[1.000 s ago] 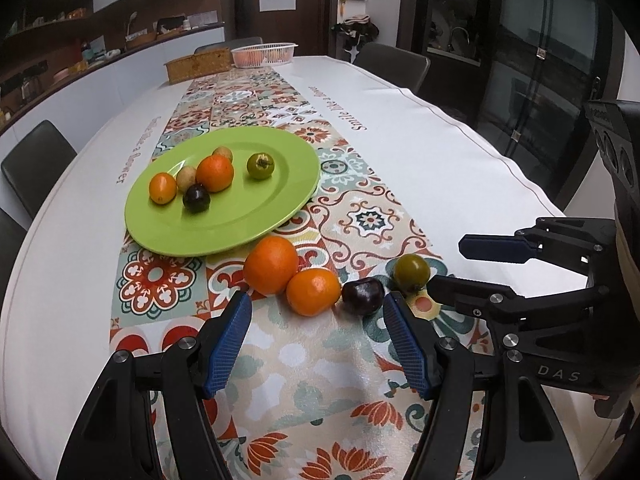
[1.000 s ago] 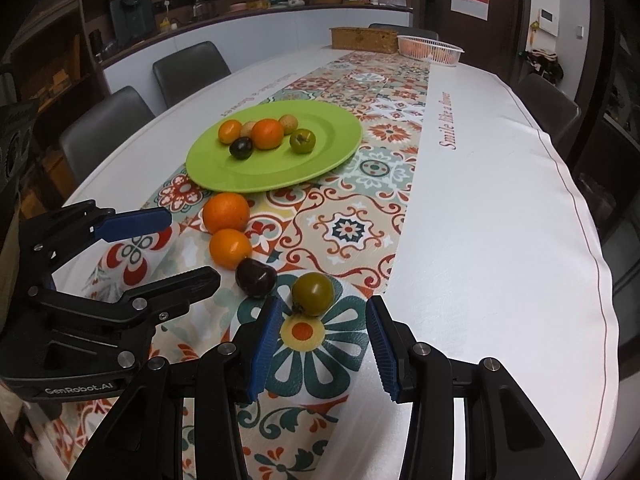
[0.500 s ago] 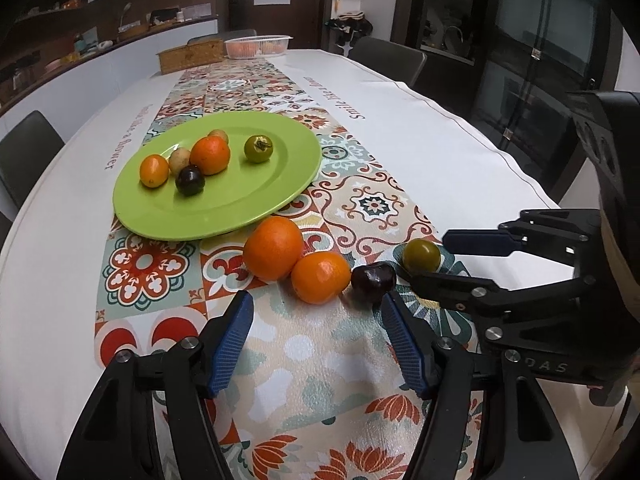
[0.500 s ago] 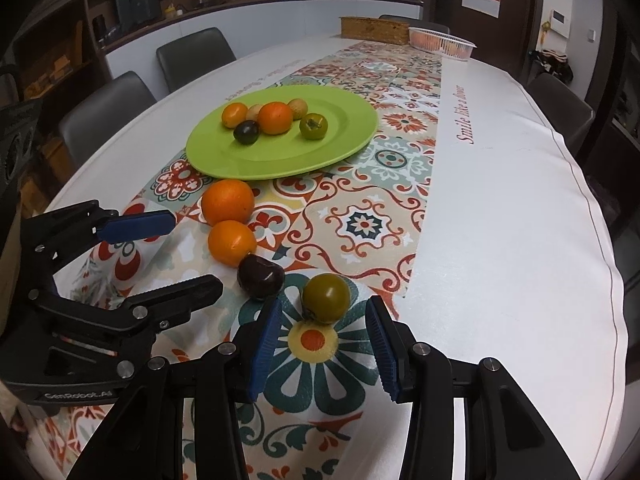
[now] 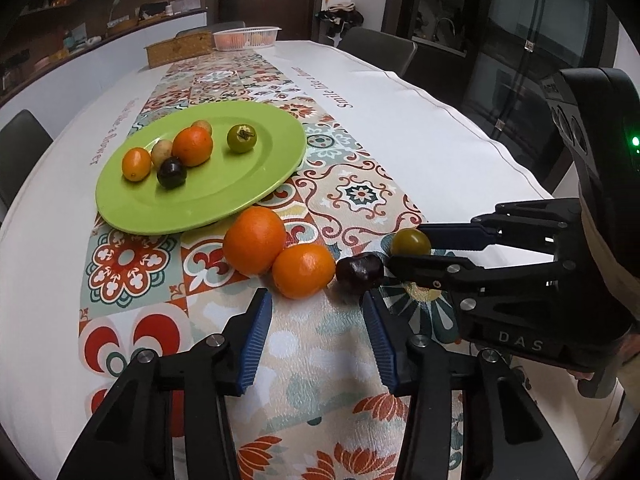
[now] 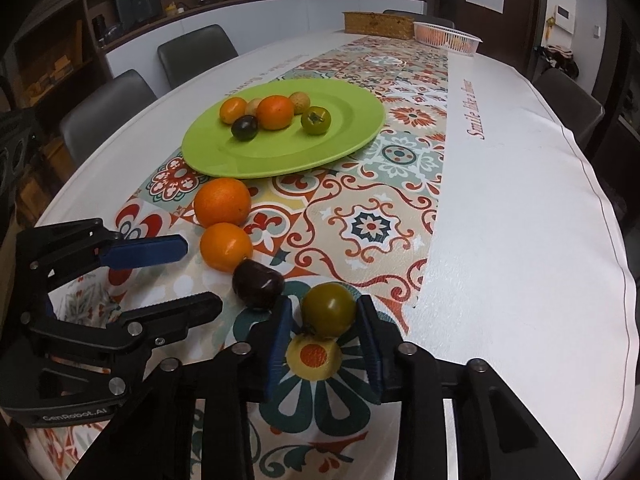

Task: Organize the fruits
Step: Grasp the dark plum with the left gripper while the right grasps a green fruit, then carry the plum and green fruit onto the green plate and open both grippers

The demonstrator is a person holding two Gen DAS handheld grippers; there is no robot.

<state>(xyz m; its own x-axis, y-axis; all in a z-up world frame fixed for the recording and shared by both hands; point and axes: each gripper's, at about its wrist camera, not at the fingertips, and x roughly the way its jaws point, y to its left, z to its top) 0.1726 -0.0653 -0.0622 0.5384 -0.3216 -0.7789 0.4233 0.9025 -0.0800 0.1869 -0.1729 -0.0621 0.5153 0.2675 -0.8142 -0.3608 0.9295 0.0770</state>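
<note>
My right gripper [image 6: 322, 330] has now squeezed shut on the green tomato [image 6: 329, 310], while my left gripper [image 5: 316, 330] keeps closing on nothing.

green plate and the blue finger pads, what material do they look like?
Green plate: likely glazed ceramic or melamine; smooth, glossy, uniform colour with soft highlights. Blue finger pads: probably rubber or soft plastic; matte, finely ribbed faces.

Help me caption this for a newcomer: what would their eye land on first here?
First, the bright green plate on the patterned runner, with six small fruits on it. Nearer, four fruits lie in a row on the cloth: two oranges, a dark plum and a green tomato. The right tool is shut on that tomato, while the left tool, closing and empty, sits short of the smaller orange.
</note>
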